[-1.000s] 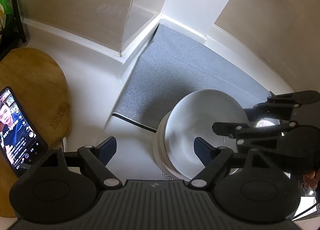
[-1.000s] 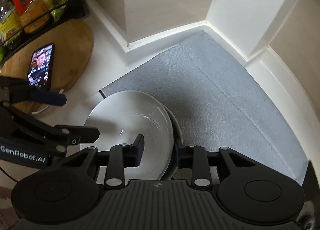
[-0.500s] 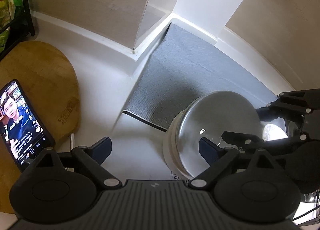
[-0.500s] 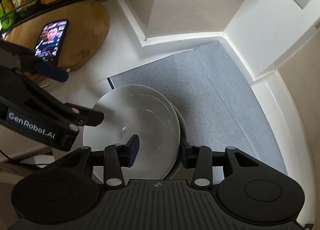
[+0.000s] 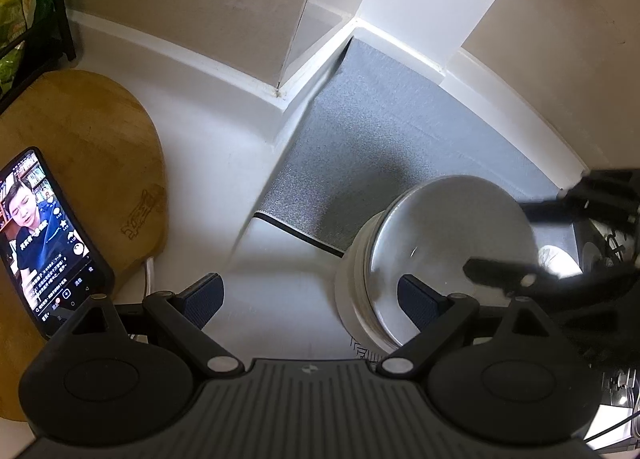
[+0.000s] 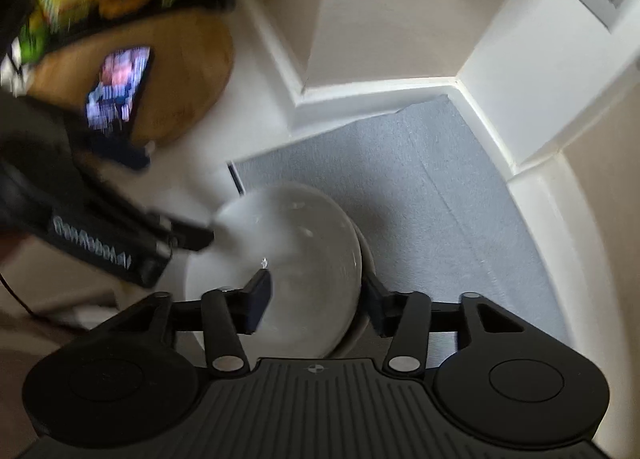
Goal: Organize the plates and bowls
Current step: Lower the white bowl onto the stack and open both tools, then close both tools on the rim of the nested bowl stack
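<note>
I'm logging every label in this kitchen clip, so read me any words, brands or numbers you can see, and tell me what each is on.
"GenRobot.AI": white lettering on the side of the left gripper, smeared by blur in the right wrist view.
Phone screen: Chinese captions, too small to read.
Wooden board: burnt-in mark, illegible.
Snack bags on the rack: print too blurred to read.

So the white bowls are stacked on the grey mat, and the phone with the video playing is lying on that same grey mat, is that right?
Not quite. The phone is not on the grey mat; it rests on the round wooden board, off to the left on the counter. The left wrist view shows this most clearly. The white bowls do sit stacked at the near edge of the mat.
</note>
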Demonstrator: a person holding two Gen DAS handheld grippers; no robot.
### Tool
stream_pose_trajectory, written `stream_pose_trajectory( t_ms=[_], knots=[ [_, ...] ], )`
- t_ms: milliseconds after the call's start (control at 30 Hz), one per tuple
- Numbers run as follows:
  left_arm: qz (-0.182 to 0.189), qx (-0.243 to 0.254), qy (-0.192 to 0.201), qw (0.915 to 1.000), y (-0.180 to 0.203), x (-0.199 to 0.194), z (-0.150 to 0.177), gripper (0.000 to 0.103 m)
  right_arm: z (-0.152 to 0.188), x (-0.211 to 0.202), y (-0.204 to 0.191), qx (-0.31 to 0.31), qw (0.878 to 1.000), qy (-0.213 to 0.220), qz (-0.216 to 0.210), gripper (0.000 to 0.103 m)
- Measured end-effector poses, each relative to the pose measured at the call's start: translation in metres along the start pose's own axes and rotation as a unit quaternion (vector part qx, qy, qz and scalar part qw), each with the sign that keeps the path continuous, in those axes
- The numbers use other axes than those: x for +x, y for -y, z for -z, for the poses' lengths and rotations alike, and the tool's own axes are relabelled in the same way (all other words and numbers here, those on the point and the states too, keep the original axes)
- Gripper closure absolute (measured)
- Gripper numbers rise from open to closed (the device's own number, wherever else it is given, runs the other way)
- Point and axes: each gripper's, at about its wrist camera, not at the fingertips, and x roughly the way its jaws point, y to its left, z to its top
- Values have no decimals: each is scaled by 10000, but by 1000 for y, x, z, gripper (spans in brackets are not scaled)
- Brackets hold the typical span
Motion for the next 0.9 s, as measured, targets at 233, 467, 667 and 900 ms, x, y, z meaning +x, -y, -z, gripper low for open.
stream_pose_trajectory(
  t_ms=[233, 467, 667, 900],
  knots=[
    [4, 15, -22, 10000, 0, 3, -1, 7, 5, 6, 31, 613, 9977, 27, 275, 27],
    [34, -68, -136, 9999, 1, 13, -1, 7, 29, 21, 59, 2132, 9766, -80, -274, 25],
    [148, -236, -327, 9991, 2, 28, -3, 7, 56, 37, 70, 3395, 9377, -272, -694, 23],
    [237, -269, -524, 9980, 7, 42, -2, 7, 71, 45, 68, 3889, 9161, -205, -958, 21]
  ],
)
